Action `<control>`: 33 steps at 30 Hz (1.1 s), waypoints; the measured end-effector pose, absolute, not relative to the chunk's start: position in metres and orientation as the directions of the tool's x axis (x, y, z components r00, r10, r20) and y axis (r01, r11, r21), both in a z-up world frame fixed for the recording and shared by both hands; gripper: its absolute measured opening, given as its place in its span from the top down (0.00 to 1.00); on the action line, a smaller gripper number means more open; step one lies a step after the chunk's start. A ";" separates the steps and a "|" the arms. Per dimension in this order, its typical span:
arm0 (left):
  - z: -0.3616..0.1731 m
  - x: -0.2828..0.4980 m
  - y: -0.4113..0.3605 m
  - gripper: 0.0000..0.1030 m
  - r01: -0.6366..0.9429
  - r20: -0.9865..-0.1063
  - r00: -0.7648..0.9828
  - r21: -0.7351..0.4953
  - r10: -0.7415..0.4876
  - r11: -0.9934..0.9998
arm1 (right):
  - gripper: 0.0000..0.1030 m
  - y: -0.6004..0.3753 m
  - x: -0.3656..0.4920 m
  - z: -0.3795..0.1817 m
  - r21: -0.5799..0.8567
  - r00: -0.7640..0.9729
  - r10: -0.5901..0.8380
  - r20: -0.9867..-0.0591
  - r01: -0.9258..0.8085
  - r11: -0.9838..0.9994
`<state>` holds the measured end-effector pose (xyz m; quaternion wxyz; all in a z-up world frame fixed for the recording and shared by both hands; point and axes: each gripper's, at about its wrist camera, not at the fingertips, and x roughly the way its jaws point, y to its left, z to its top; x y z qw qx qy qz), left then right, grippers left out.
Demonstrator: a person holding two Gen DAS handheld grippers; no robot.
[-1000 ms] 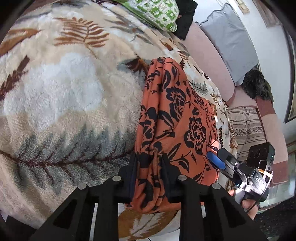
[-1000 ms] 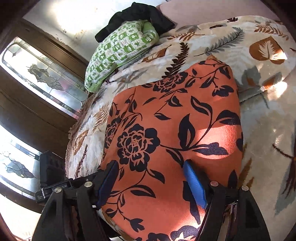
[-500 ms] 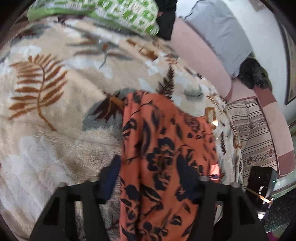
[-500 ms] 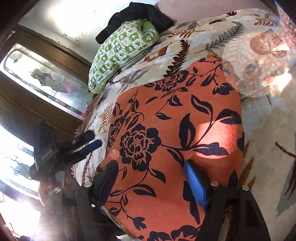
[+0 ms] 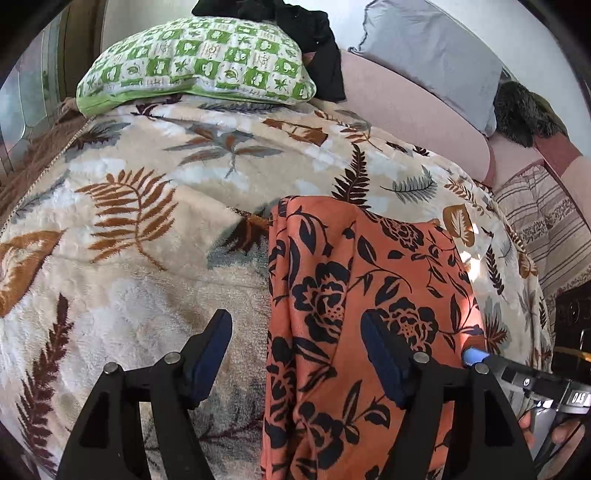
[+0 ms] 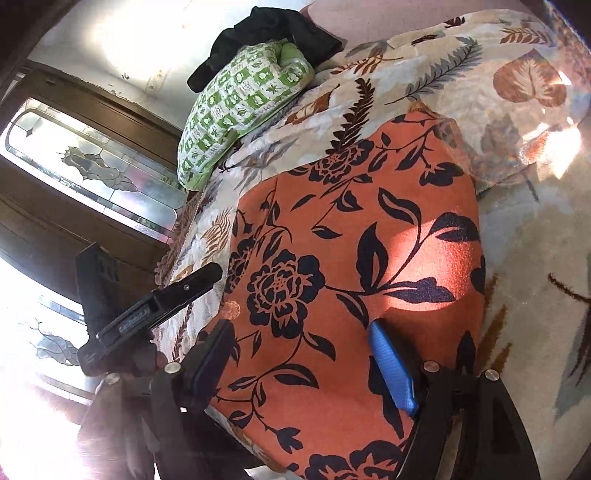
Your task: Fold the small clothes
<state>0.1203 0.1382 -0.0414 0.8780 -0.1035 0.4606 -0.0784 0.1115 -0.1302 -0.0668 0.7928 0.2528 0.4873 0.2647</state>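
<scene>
An orange cloth with a black flower print (image 5: 362, 317) lies folded on a leaf-patterned blanket (image 5: 147, 229). It fills the middle of the right wrist view (image 6: 354, 266). My left gripper (image 5: 295, 354) is open and empty, above the cloth's left edge, one finger over the blanket and one over the cloth. My right gripper (image 6: 299, 362) is open over the near part of the cloth, blue pads apart. The right gripper's tip shows at the lower right of the left wrist view (image 5: 476, 356). The left gripper shows at the left of the right wrist view (image 6: 155, 314).
A green and white checked pillow (image 5: 199, 70) and dark clothes (image 5: 295, 22) lie at the far end of the blanket. A pink sofa back (image 5: 406, 107) with a grey cushion (image 5: 428, 48) runs behind. A wooden door with glass panes (image 6: 81, 166) stands to the left.
My left gripper let go of the cloth's folded edge, opened and drew back. The cloth now lies flat on the blanket. The right gripper stays open over the cloth.
</scene>
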 end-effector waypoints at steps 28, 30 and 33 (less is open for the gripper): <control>-0.038 0.078 0.138 0.29 0.003 -0.807 0.577 -0.157 -0.130 0.988 | 0.14 -0.199 0.046 -0.068 0.695 0.527 0.606 -0.596 -0.040 0.718; -0.040 0.078 0.137 0.29 0.003 -0.811 0.571 -0.155 -0.129 0.988 | 0.14 -0.203 0.042 -0.073 0.693 0.526 0.602 -0.601 -0.034 0.721; -0.041 0.077 0.136 0.29 0.001 -0.815 0.568 -0.143 -0.118 0.990 | 0.14 -0.209 0.039 -0.079 0.699 0.530 0.601 -0.599 -0.020 0.714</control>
